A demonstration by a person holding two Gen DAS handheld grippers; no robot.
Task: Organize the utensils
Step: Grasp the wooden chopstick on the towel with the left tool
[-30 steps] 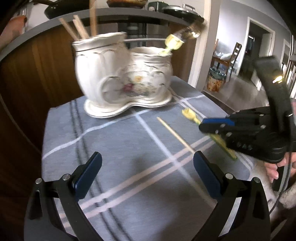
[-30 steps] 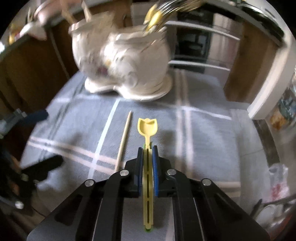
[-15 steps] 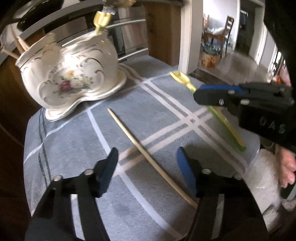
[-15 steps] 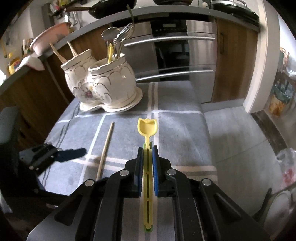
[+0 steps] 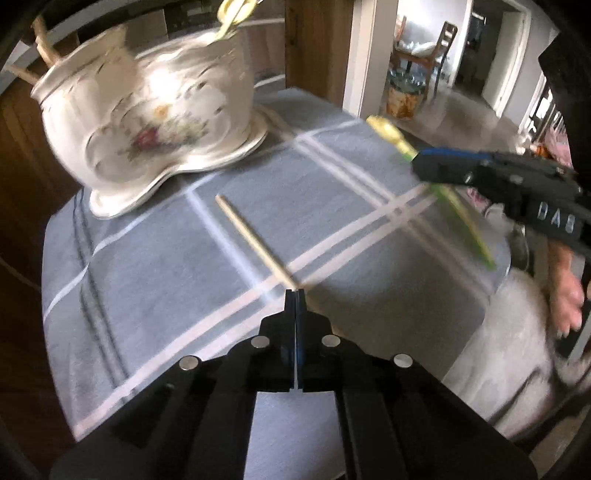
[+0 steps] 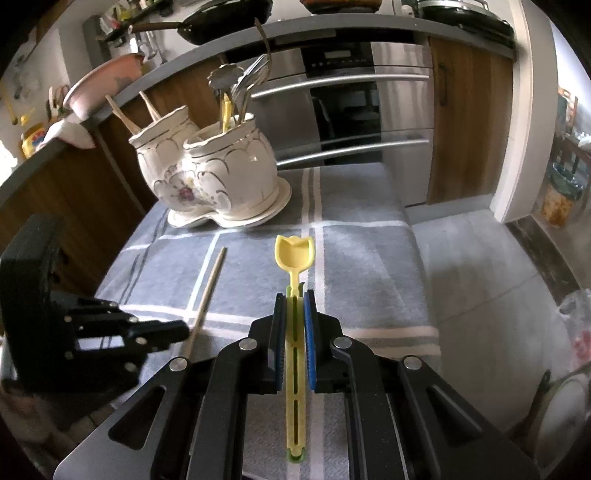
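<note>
A white double ceramic utensil holder [image 6: 210, 177] stands at the back of the grey checked cloth; it also shows in the left wrist view [image 5: 147, 122]. Its left pot holds wooden sticks, its right pot metal cutlery. My right gripper [image 6: 294, 295] is shut on a yellow plastic spoon [image 6: 294, 254] and holds it above the cloth; it also shows in the left wrist view [image 5: 424, 166]. A wooden chopstick [image 5: 255, 240] lies on the cloth. My left gripper [image 5: 295, 295] is shut on its near end, seen also in the right wrist view [image 6: 183, 330].
The cloth-covered table [image 6: 362, 258] drops off at the right to a grey floor. A steel oven [image 6: 369, 110] and wooden cabinets stand behind the holder. A counter above carries pans [image 6: 221, 22].
My left gripper has closed from wide open onto the near end of the chopstick. My right gripper has stayed shut on the spoon and drawn back from the holder.
</note>
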